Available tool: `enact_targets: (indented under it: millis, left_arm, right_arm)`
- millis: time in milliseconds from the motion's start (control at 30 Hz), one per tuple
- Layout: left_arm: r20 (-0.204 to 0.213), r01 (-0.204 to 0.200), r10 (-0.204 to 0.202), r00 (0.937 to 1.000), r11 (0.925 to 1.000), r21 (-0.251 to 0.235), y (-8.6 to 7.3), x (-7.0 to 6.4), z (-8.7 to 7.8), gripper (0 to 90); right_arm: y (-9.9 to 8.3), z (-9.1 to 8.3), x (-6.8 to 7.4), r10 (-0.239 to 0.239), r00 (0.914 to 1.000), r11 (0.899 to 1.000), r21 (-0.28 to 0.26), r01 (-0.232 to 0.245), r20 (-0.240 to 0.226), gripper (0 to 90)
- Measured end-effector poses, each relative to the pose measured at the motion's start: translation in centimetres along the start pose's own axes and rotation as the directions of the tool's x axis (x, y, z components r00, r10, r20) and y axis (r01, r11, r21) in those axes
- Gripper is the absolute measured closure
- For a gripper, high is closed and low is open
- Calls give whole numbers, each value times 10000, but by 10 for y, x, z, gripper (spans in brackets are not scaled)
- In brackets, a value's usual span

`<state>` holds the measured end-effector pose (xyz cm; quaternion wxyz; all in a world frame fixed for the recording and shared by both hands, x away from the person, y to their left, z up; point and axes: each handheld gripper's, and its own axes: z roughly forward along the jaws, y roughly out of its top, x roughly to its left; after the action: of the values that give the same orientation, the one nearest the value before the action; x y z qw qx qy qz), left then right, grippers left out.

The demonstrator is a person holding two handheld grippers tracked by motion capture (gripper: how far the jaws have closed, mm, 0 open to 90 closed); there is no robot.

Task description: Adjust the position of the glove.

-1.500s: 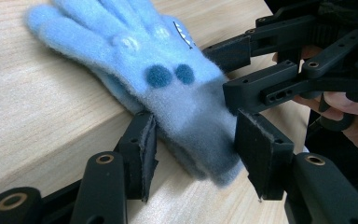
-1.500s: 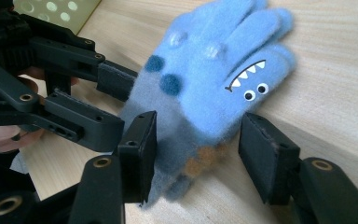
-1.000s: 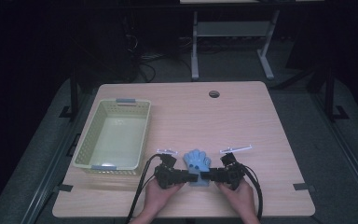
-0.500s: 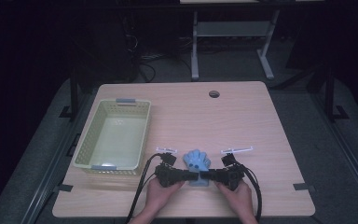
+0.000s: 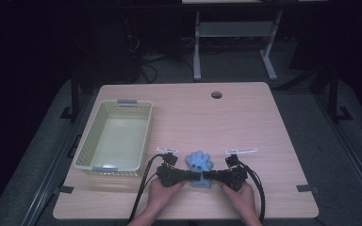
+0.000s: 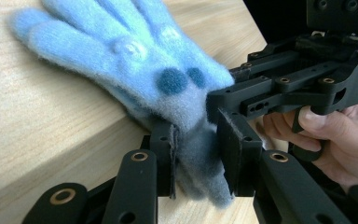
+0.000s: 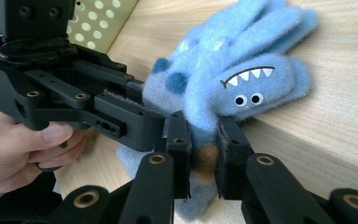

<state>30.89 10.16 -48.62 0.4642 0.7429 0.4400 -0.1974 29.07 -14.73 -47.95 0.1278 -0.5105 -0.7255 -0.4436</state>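
While both hands worked at the near table edge: a fluffy blue glove (image 5: 199, 164) lay on the table (image 5: 245, 117), right of the basket (image 5: 115, 136).
Left gripper (image 6: 196, 156): jaws pinched on the glove's cuff.
Right gripper (image 7: 203, 140): jaws nearly closed, clamping the same cuff from the opposite side.
Glove fingers: pointed away from the person.

A pale green basket (image 5: 113, 140) sits on the left half of the wooden table (image 5: 245, 122), long side running front to back, with grey handle clips at both ends. There's a round cable hole (image 5: 216, 94) near the table's far edge, and behind the table a grey desk frame (image 5: 233, 35) stands on the dark floor.
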Motion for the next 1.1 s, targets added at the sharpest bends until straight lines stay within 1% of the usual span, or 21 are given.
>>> enact_targets:
  millis: [133, 233, 400, 433, 567, 767, 800, 867, 933, 967, 1000, 1033, 1067, 1100]
  left_arm:
    - [109, -18, 18, 9999, 10000, -25, 2, 1, 0, 691]
    - [113, -56, 57, 9999, 10000, -45, 2, 0, -1, 692]
    - [156, -11, 12, 9999, 10000, -74, 3, 0, -2, 698]
    - [154, -5, 6, 9999, 10000, -76, 3, 0, -2, 700]
    - [144, -107, 107, 9998, 9999, -5, 3, -1, -2, 709]
    - [256, -59, 62, 9997, 9999, -121, 4, -2, -5, 711]
    - [276, -97, 100, 9996, 9999, -114, 4, -2, -5, 711]
    - [312, -101, 107, 9995, 9998, -189, 5, -4, -6, 711]
    - [330, -127, 135, 9994, 9996, -243, 6, -6, -8, 711]
    - [339, -167, 175, 9993, 9995, -251, 6, -7, -9, 711]
    - [346, -234, 243, 9991, 9994, -264, 7, -8, -10, 711]
    - [361, -208, 220, 9991, 9993, -312, 8, -10, -11, 711]
    - [388, -280, 293, 9988, 9990, -340, 9, -11, -12, 710]
    - [403, -267, 281, 9988, 9990, -368, 10, -13, -13, 711]
  right_arm:
    - [0, -1, 1, 32, 10000, 10000, -51, -32, -45, 788]
    - [0, -2, 1, 43, 9999, 10000, -66, -44, -123, 789]
    - [0, -3, 3, 36, 9999, 9999, -132, -38, -167, 791]
    - [0, -3, 3, -26, 9999, 9999, -126, 24, -161, 791]
    - [0, -3, 4, -68, 9997, 9999, -105, 65, -216, 793]
    - [-1, -5, 6, 7, 9995, 9998, -193, -13, -312, 793]
    - [0, -5, 6, -44, 9995, 9997, -222, 37, -320, 793]
    - [1, -6, 7, -99, 9993, 9996, -251, 90, -354, 793]
    - [2, -8, 9, -50, 9992, 9996, -281, 39, -395, 793]
    - [3, -9, 9, -144, 9992, 9993, -342, 131, -383, 793]
    - [3, -10, 11, -121, 9991, 9993, -352, 107, -401, 793]
    - [4, -11, 11, -230, 9990, 9990, -401, 215, -395, 793]
    - [5, -12, 13, -225, 9989, 9990, -391, 210, -405, 793]
    - [6, -14, 15, -253, 9988, 9988, -426, 235, -410, 793]
